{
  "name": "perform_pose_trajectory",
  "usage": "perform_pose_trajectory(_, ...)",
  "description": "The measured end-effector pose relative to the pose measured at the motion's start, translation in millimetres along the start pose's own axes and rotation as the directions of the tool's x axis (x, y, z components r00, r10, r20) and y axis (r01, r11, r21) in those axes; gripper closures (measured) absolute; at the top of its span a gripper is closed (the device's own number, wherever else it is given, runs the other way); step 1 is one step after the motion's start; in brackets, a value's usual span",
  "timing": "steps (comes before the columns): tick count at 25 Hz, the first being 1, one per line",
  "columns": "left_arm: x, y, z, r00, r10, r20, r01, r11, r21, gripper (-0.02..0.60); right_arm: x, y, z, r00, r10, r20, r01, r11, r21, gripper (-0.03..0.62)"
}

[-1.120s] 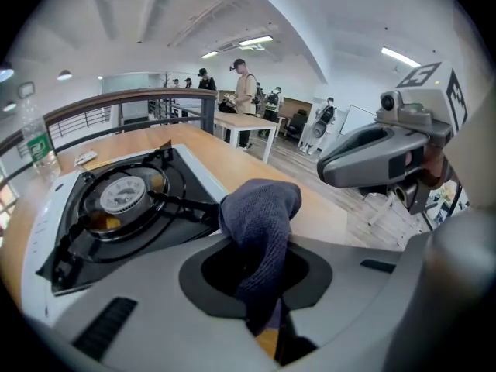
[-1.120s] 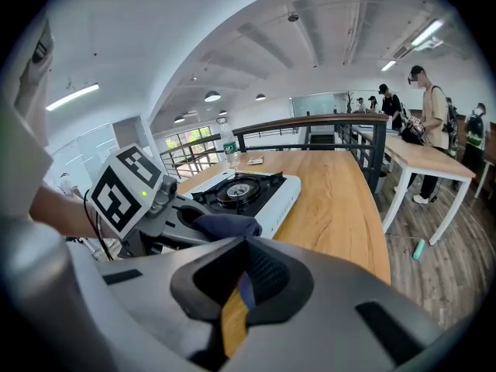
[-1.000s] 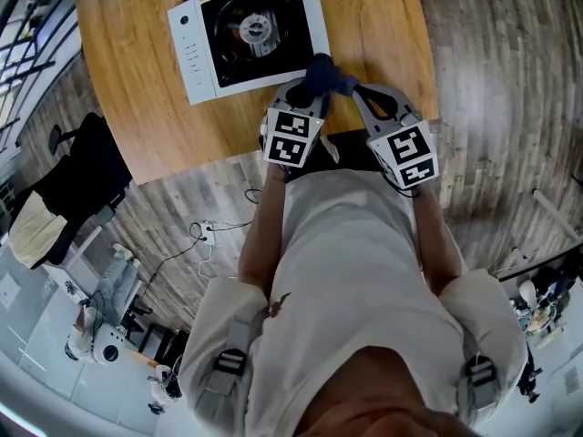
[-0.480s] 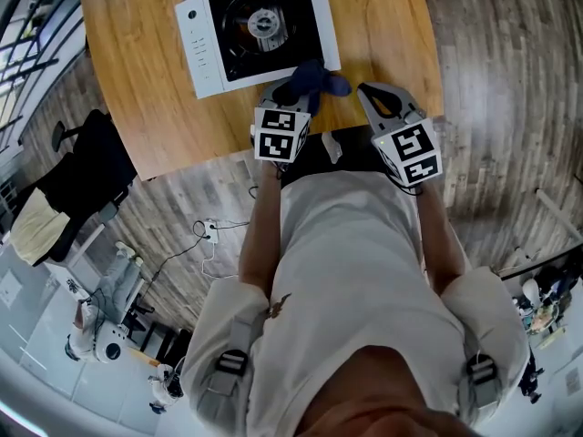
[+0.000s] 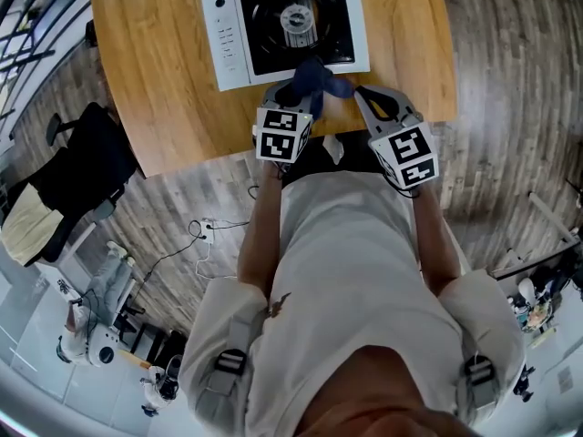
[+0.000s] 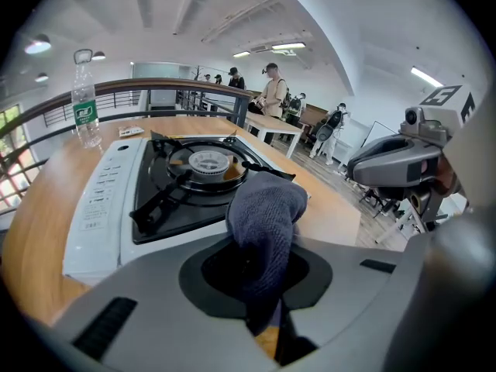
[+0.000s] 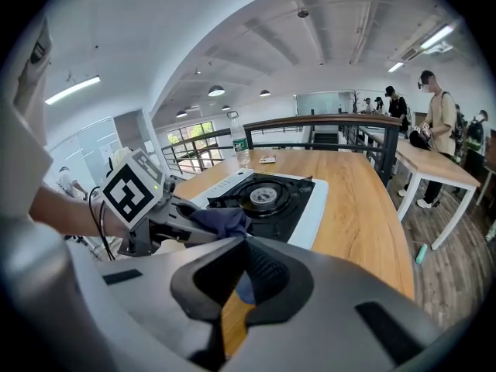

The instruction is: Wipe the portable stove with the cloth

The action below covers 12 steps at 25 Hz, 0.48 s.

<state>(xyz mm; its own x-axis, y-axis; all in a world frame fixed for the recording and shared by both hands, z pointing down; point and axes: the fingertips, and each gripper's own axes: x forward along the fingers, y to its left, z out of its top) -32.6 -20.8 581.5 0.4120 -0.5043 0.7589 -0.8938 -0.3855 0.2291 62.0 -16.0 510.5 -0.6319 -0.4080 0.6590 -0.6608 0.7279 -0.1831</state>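
Comparing with a second ago, the handover looks finished: then both tongs met at the cloth [image 5: 314,76], and now only the left gripper [image 5: 296,89] has it. Its jaws are clamped on the dark blue bundle, which stands up from them in the left gripper view, the cloth [image 6: 263,211] rising above the left gripper [image 6: 263,285]. The right gripper [image 5: 363,94] has drawn off toward 3 o'clock; its jaws are together on nothing, and the cloth's tail lies just beside their tips.

The cloth has also crept toward 12 o'clock. Earlier it sat off the near right corner of the portable stove [image 5: 228,39]; now its top overlaps the stove's near edge, short of the burner, on the wooden table [image 5: 164,89]. From the right gripper [image 7: 240,262], the cloth [image 7: 221,222] shows just ahead at 11 o'clock, before the black cooktop.

I judge wiping is about to begin: the stove's top seems untouched, and the next stroke should run toward 12 o'clock.
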Motion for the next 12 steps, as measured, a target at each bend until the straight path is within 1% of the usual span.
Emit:
perform_pose_trajectory(5, -15, 25, -10, 1.0, 0.013, -0.003, -0.013, 1.0, -0.009, 0.52, 14, 17, 12, 1.0, -0.003, -0.009, 0.002, 1.0, -0.011, 0.574)
perform_pose_trajectory(12, -36, 64, -29, 0.999, 0.042, -0.01, -0.042, 0.998, -0.045, 0.52, 34, 42, 22, 1.0, 0.004, -0.02, -0.005, 1.0, -0.025, 0.574)
